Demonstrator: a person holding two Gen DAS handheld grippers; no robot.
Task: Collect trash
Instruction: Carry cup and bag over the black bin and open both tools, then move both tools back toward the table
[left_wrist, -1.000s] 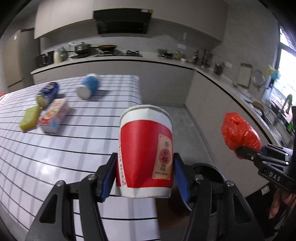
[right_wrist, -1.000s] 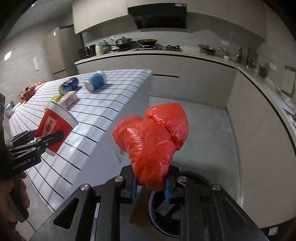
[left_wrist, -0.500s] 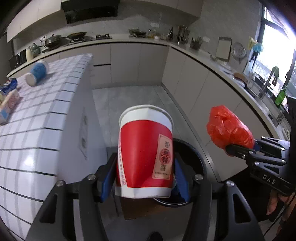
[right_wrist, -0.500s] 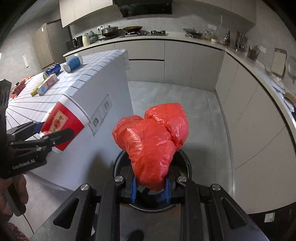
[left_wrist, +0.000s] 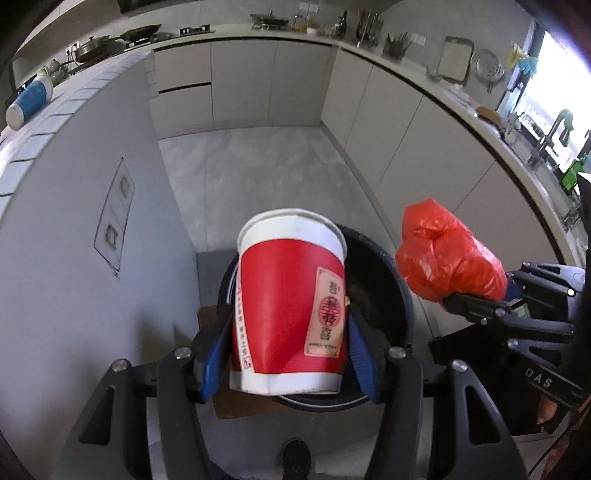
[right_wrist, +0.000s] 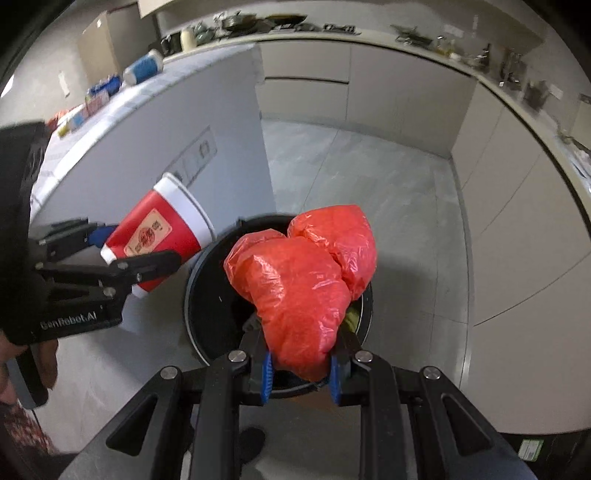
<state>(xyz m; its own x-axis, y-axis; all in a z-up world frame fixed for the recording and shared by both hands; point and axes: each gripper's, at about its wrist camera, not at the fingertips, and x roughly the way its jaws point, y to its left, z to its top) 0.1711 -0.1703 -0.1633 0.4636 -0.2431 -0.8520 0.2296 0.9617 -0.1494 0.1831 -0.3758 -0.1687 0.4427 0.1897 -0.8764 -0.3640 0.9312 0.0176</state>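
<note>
My left gripper (left_wrist: 286, 354) is clamped on a red paper cup with white rim and a pink label (left_wrist: 290, 317), blue pads pressing both sides near its base. The cup sits upright in my left wrist view, over the near left edge of the round black trash bin (left_wrist: 391, 295) on the grey floor. From the right wrist view the same cup (right_wrist: 159, 236) tilts, mouth pointing up toward the bin (right_wrist: 207, 306), just beside its left rim; the left gripper (right_wrist: 122, 254) shows there too.

My right gripper (right_wrist: 299, 365) is closed on a crumpled red plastic bag (right_wrist: 303, 280), pinching its lower end between the blue pads. The bag hangs right above the bin opening. In the left wrist view the bag (left_wrist: 447, 254) is at the right side of the bin, with the right gripper (left_wrist: 491, 299) behind it.

The white tiled worktop (left_wrist: 55, 110) runs along the left, with a blue and white cylindrical container (left_wrist: 29, 99) lying on its side on top. More small packages on that worktop (right_wrist: 110, 107) in the right wrist view, too blurred to tell. A brown cardboard sheet (left_wrist: 236, 406) lies on the floor under the bin.
</note>
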